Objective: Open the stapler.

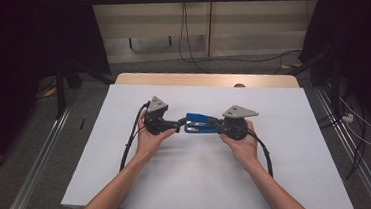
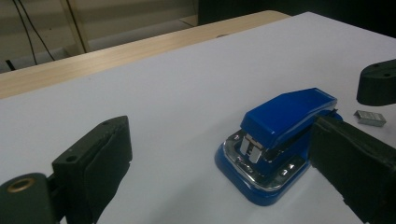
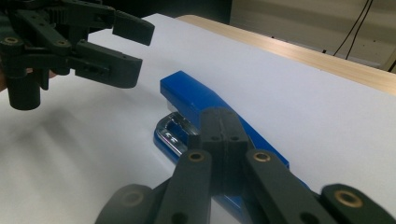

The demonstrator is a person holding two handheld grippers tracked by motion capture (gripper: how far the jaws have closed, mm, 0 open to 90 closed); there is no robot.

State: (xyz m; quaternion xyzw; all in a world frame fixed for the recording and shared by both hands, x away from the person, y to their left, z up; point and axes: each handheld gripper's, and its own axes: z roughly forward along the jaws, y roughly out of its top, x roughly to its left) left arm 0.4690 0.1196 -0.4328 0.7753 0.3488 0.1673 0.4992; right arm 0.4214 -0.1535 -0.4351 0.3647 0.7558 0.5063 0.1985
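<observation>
A blue stapler (image 1: 199,123) lies on the white table top (image 1: 193,175), between my two grippers. My left gripper (image 1: 176,124) is open at the stapler's mouth end. In the left gripper view the stapler (image 2: 280,135) sits just inside the right-hand jaw, and the gripper (image 2: 224,163) has nothing pressed between its pads. My right gripper (image 1: 216,122) points at the stapler's rear end. In the right gripper view its jaws (image 3: 222,119) stand pressed together over the stapler (image 3: 187,98), with the left gripper (image 3: 135,46) open beyond. A short strip of staples (image 2: 370,117) lies on the table beside the stapler.
A strip of bare wooden table top (image 1: 200,79) runs along the far edge. Black cables (image 1: 130,140) trail from both grippers across the table toward the person. Cables lie on the floor behind the table, and dark curtains hang at both sides.
</observation>
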